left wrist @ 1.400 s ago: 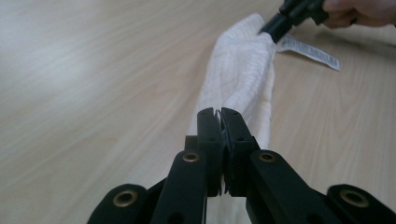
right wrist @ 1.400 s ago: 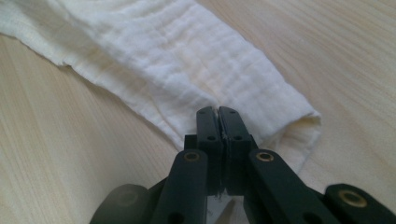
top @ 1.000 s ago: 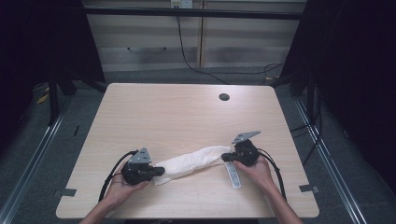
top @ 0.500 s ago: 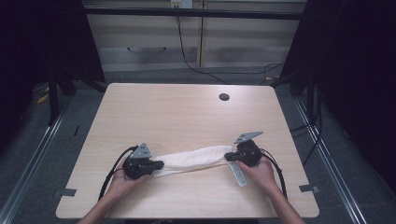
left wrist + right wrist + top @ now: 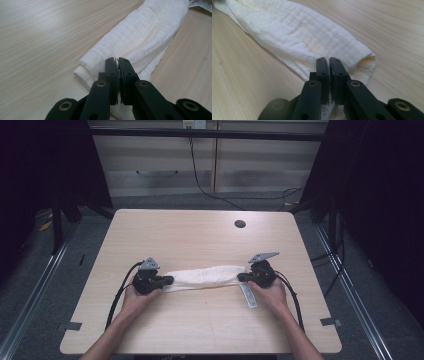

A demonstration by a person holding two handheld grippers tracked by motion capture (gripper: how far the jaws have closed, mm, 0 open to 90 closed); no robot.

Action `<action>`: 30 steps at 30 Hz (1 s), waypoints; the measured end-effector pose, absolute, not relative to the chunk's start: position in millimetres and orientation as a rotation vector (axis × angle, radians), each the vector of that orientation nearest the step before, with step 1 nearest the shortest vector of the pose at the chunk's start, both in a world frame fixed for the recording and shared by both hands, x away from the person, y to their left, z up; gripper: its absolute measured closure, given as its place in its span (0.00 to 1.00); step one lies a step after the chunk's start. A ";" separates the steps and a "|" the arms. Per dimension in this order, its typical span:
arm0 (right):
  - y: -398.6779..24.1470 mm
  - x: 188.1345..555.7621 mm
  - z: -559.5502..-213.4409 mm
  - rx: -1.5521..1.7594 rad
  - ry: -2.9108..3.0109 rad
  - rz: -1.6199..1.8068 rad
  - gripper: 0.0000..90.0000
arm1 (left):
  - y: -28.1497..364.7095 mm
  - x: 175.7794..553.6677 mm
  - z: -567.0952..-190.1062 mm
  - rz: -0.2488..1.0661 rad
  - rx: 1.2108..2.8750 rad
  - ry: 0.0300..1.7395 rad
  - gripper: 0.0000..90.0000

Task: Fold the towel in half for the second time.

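a folded white muslin cloth [image 5: 202, 276] lay stretched in a long band across the near half of the wooden table [image 5: 190, 232], a printed care label [image 5: 248, 295] trailing from its right end. we held the left gripper [image 5: 168, 280] at the cloth's left end and the right gripper [image 5: 241, 277] at its right end. in the left gripper view the jaws stood nearly together, a thin edge of cloth [image 5: 140, 42] pinched between the pads. in the right gripper view the jaws were likewise almost closed on a fold of the cloth [image 5: 294, 35]; they had just been opening slightly, the fabric remaining between them.

we judged the cloth light, soft and limp, with a crinkled weave that would not slip readily; it would sag and bunch wherever unsupported. the ends or corners, taken through all layers, seemed the best places to hold it.

compared with one second earlier, the band lay flatter, straighter and more level across the table, our left hand had shifted outward, and the cloth appeared pulled more taut between the two grippers.
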State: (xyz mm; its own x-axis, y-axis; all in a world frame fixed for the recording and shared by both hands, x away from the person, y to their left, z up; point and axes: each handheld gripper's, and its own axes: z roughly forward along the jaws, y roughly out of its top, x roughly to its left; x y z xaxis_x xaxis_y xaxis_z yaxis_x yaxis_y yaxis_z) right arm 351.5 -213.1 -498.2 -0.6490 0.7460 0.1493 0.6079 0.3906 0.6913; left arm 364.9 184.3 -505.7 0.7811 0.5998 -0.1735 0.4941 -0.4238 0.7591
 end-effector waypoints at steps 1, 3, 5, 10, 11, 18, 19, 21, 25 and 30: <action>-213.2 350.2 -497.5 1.210 2.458 1.104 0.93 | 184.2 364.3 -505.4 0.149 2.101 0.814 0.96; -214.0 346.5 -494.0 1.209 2.462 1.110 0.90 | 184.3 361.1 -503.9 0.149 2.108 0.800 0.95; -215.1 342.6 -490.5 1.197 2.452 1.135 0.88 | 185.6 359.4 -503.5 0.156 2.108 0.797 0.95; -217.2 331.1 -481.7 1.172 2.439 1.185 0.83 | 189.0 356.6 -500.3 0.153 2.098 0.788 0.91; -217.6 328.6 -479.8 1.174 2.435 1.201 0.82 | 190.0 355.7 -498.8 0.153 2.094 0.783 0.90; -223.2 312.1 -465.3 1.167 2.405 1.308 0.78 | 195.9 346.8 -482.5 0.138 2.025 0.776 0.74; -224.8 309.8 -463.0 1.162 2.398 1.332 0.78 | 197.2 345.1 -480.4 0.134 2.017 0.777 0.71; -226.6 305.4 -459.1 1.169 2.379 1.350 0.75 | 199.7 339.9 -476.5 0.119 2.002 0.781 0.66; -231.1 293.5 -453.2 1.173 2.333 1.358 0.66 | 204.8 328.9 -469.5 0.109 1.993 0.796 0.57; -244.9 276.8 -447.9 1.225 2.292 1.370 0.57 | 218.1 311.0 -459.4 0.149 2.014 0.826 0.51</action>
State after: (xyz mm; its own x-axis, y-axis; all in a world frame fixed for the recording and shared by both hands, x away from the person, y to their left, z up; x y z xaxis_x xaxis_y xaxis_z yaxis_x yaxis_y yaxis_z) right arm 276.8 -244.9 -447.9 -0.6352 0.7381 0.2273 0.5499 0.2255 0.8042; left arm 311.0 218.1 -459.4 0.7672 0.6057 -0.2110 0.4941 -0.3483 0.7966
